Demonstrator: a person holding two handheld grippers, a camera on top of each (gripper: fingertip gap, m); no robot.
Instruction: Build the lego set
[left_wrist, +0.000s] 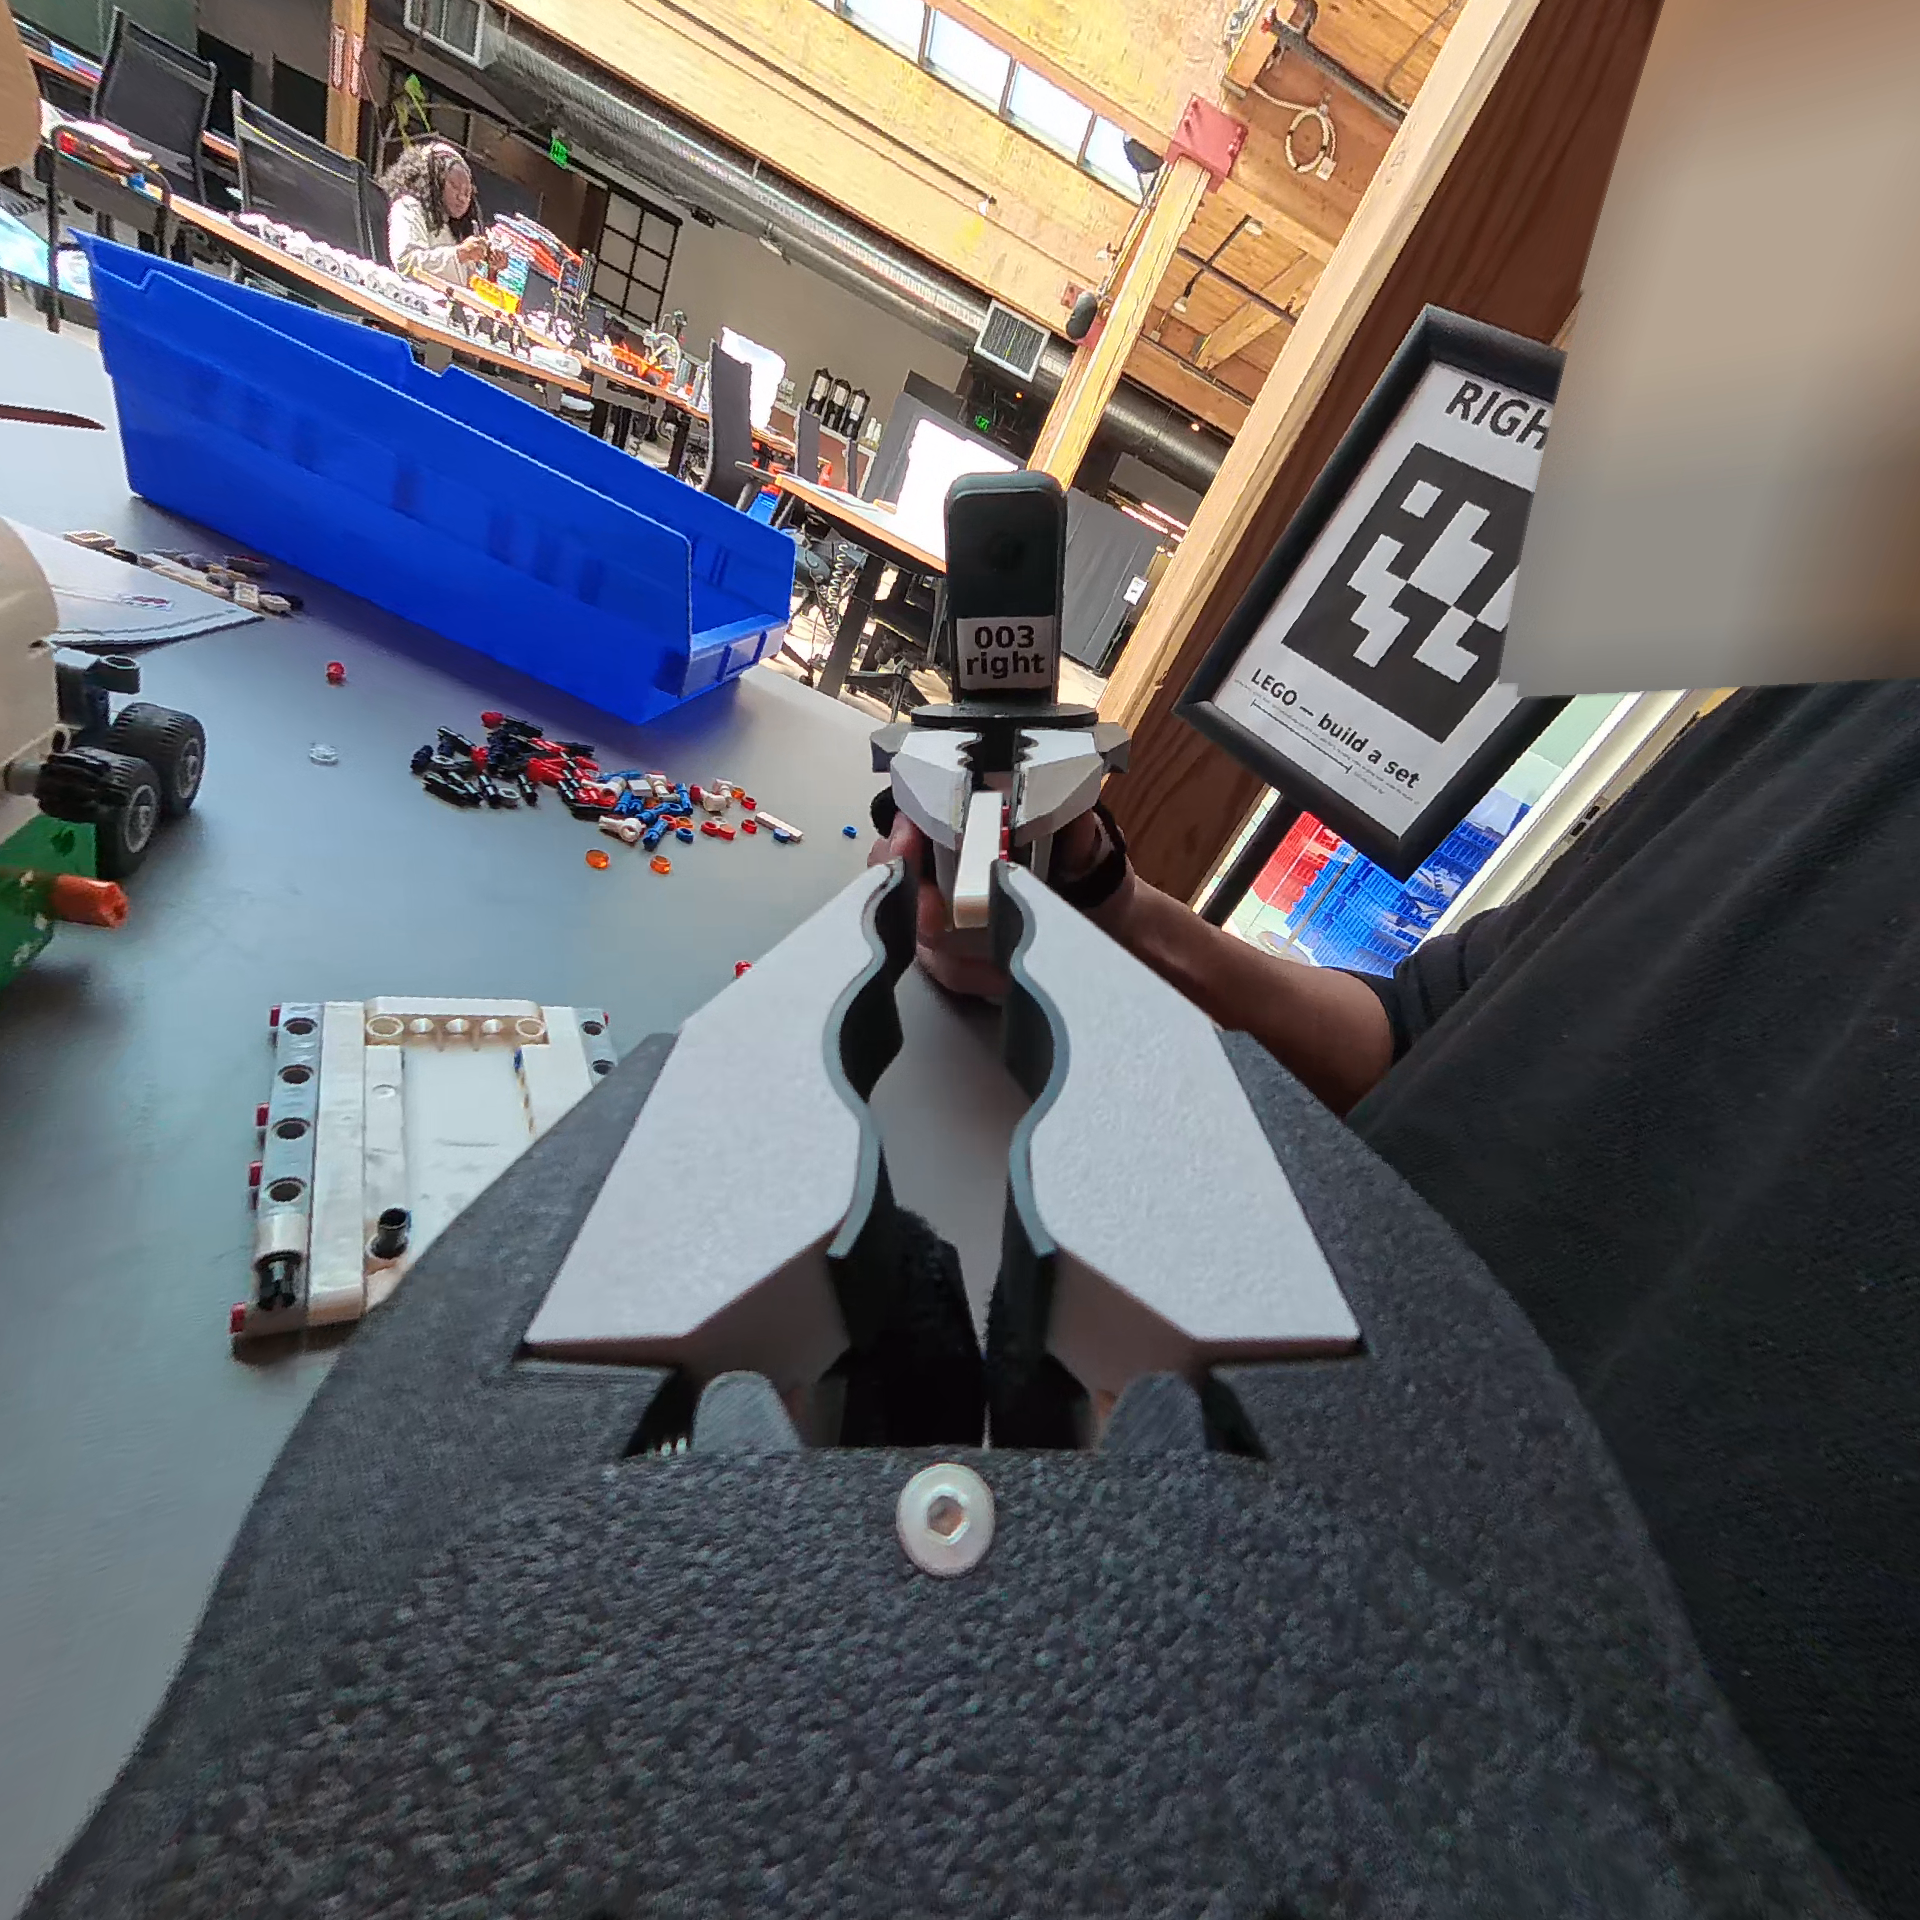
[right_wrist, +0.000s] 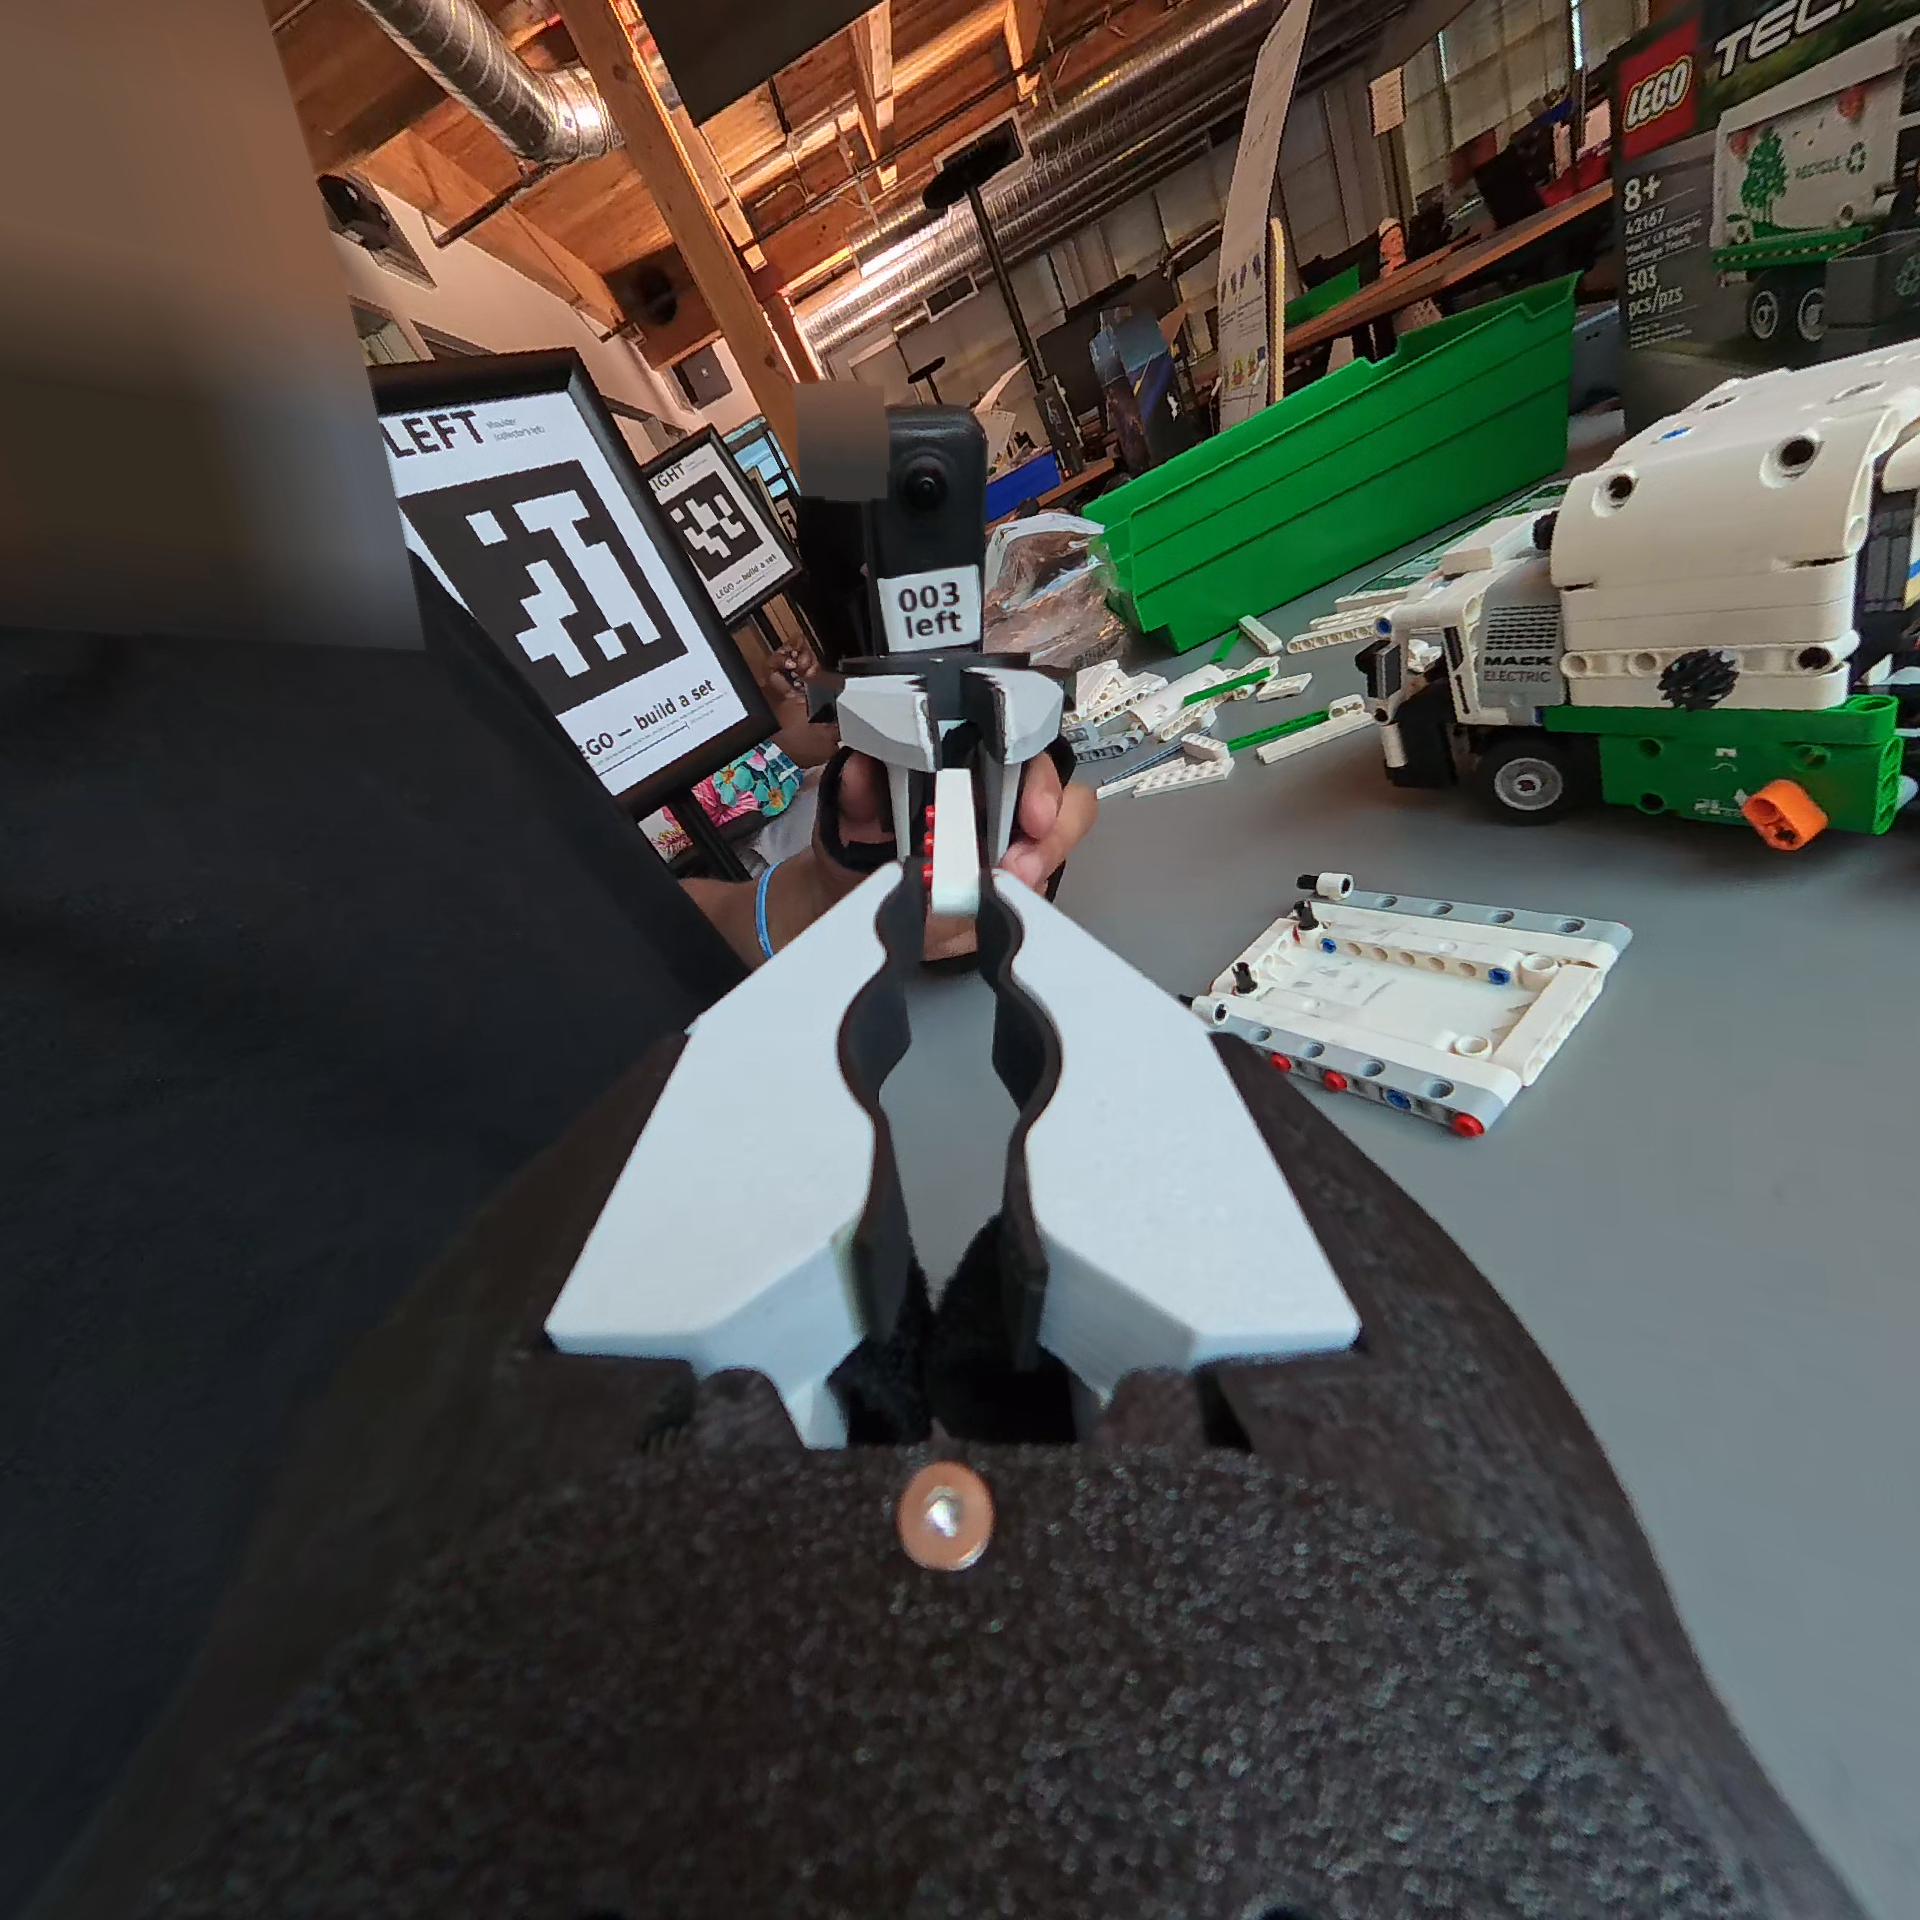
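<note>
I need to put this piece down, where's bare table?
Left tool and right tool grip the white beam. Bare grey table lies on the near side of the flat white panel, and between that panel and the truck. Crowded: the small-parts pile by the blue bin, and the loose white beams by the green bin.

Right claw (right_wrist: 951, 914) and left claw (right_wrist: 954, 821) face tip to tip above grey tabletop (right_wrist: 1662, 1299), both closed on one white beam (right_wrist: 954, 857) with red pins along its side. White-and-grey panel assembly (right_wrist: 1423, 1003) flat on tabletop to the right; white-and-green truck (right_wrist: 1662, 665) beyond it, green bin (right_wrist: 1340, 488) behind
</note>
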